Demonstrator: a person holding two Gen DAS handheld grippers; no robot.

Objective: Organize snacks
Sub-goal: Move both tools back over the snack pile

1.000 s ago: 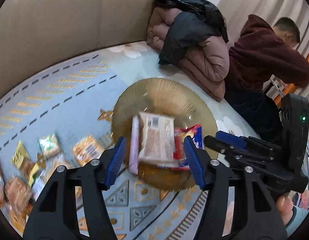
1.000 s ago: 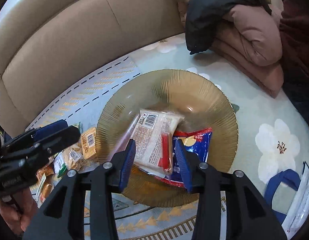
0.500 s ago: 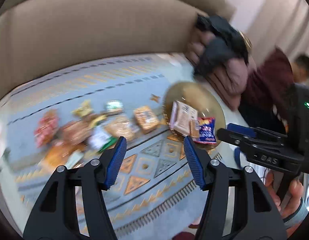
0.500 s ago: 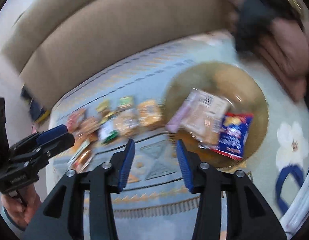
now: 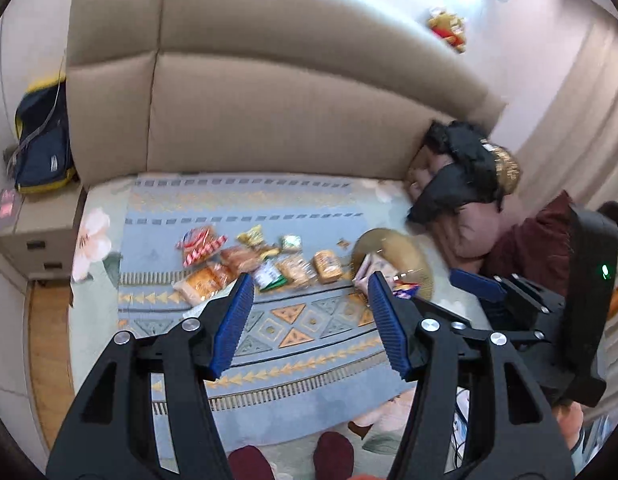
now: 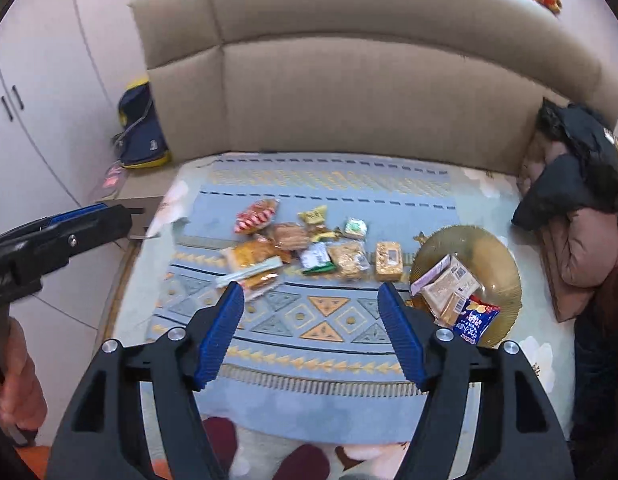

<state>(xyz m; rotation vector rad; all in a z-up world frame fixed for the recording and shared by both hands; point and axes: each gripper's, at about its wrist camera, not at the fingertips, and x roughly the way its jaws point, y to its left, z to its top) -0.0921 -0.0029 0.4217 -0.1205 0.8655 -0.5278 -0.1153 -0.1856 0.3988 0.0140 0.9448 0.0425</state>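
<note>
A gold ribbed plate lies on the patterned bedspread at the right and holds a beige packet, a pink-edged packet and a blue chip bag. Left of it, several loose snack packets are scattered in a row. The same plate and loose packets show in the left wrist view. My left gripper hangs high above the bed, open and empty. My right gripper is also high above the bed, its jaws opening with nothing between them.
A padded beige headboard runs along the back. Folded coats and a seated person in a maroon top are at the right. A dark backpack sits on a bedside cabinet at the left. Slippered feet show below.
Both grippers rose and pulled back from the plate, so the whole bed shows. The right gripper's jaws spread from narrow to wide. The packets stay on the plate.
</note>
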